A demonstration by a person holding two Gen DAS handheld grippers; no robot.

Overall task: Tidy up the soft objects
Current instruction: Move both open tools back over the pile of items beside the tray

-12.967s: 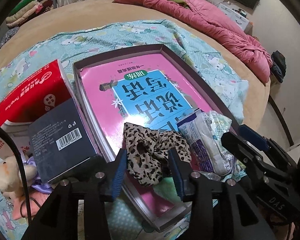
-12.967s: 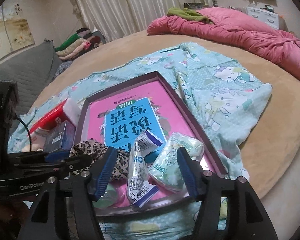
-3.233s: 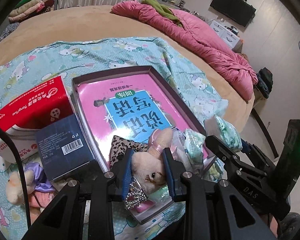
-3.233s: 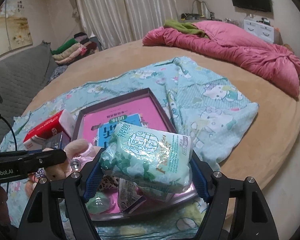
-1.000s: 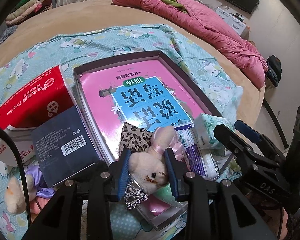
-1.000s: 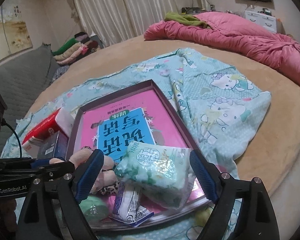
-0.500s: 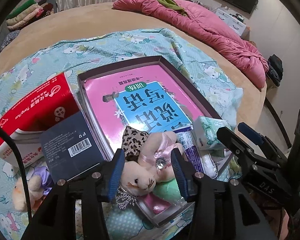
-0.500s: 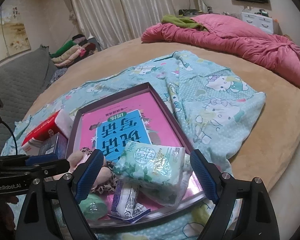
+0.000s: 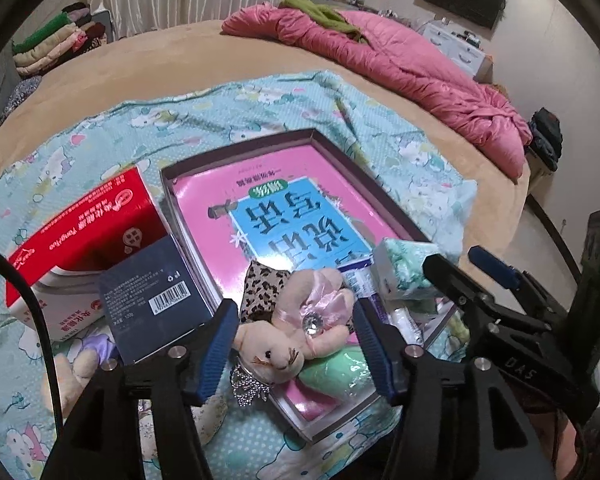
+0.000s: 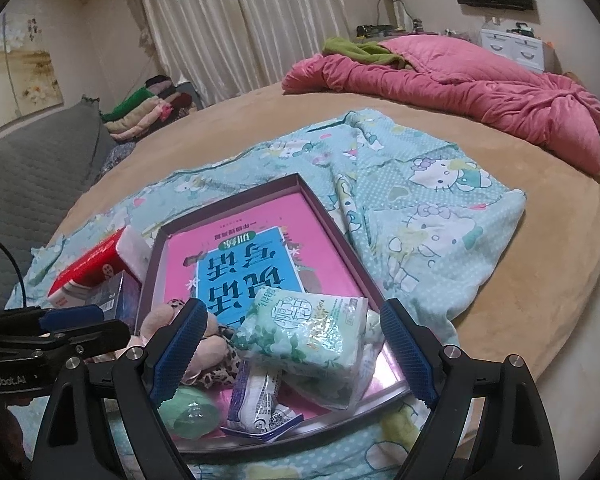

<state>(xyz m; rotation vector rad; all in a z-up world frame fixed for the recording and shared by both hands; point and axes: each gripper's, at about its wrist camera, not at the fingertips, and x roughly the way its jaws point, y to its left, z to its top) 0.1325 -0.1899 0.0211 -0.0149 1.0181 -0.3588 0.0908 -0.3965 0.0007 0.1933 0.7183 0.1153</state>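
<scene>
Left gripper (image 9: 296, 346): jaws have just been opening – the blue pads now stand clear of the plush bunny (image 9: 296, 336) lying between them, nothing gripped
Plush bunny: cream-pink with a ribbon bow and a gem, lying on its side in the near end of the tray (image 9: 236, 150), partly on top of the leopard-print scrunchie (image 9: 262, 286); a silvery bead chain hangs from it at 6 o'clock
Right gripper (image 10: 296, 354): fingers spread wide, pads apart from the green tissue pack (image 10: 308, 338) that sits between them – not held
Green tissue pack: resting in the tray's near right corner, over a blue-and-white wipes packet (image 10: 260, 404)
Green soft lump (image 10: 190, 412): at the tray's near left corner, at 7 o'clock from the tissue pack
Tray: purple-rimmed, a pink and blue book cover lining its bottom, set on a Hello Kitty blanket (image 10: 432, 216)
Outside the tray, at 9 o'clock: red tissue box (image 9: 80, 232), a dark blue carton (image 9: 152, 296) leaning on it, and another plush toy (image 9: 72, 372) below them
</scene>
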